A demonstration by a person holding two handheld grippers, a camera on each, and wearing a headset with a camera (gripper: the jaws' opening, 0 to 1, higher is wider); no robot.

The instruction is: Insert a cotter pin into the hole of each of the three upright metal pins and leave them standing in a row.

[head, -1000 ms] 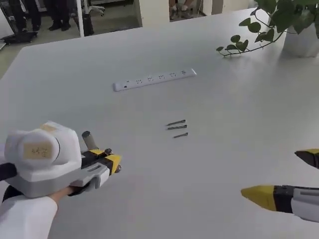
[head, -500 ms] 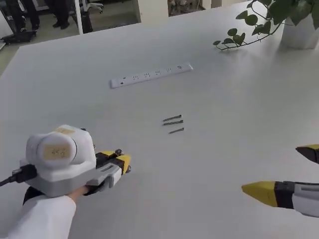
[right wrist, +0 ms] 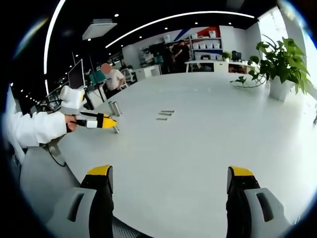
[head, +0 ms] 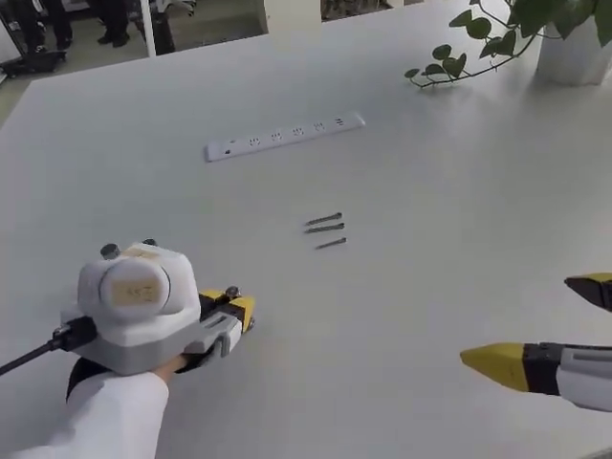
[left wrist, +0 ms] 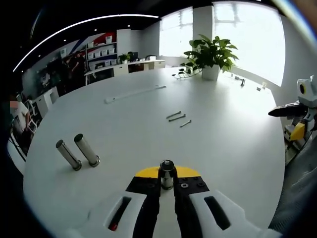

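My left gripper [head: 237,312] is shut on an upright metal pin [left wrist: 167,174] low over the white table [head: 402,172], at the lower left of the head view. Two more metal pins [left wrist: 77,151] stand side by side to its left; the right gripper view has them at the far left [right wrist: 114,107]. Three cotter pins [head: 325,230] lie close together mid-table, ahead of and to the right of the left gripper [right wrist: 101,120]. My right gripper [head: 541,325] is open at the lower right, nothing between its jaws [right wrist: 169,184], well short of the cotter pins [right wrist: 165,115].
A white power strip [head: 285,137] lies across the table beyond the cotter pins. A potted plant [head: 550,33] stands at the far right corner. People stand past the table's far edge [head: 38,24]. A black cable [head: 29,352] trails from the left gripper.
The head camera has tilted, so the whole scene slid up. My left gripper has edged to the right with the metal pin. The right gripper has stayed open in place.
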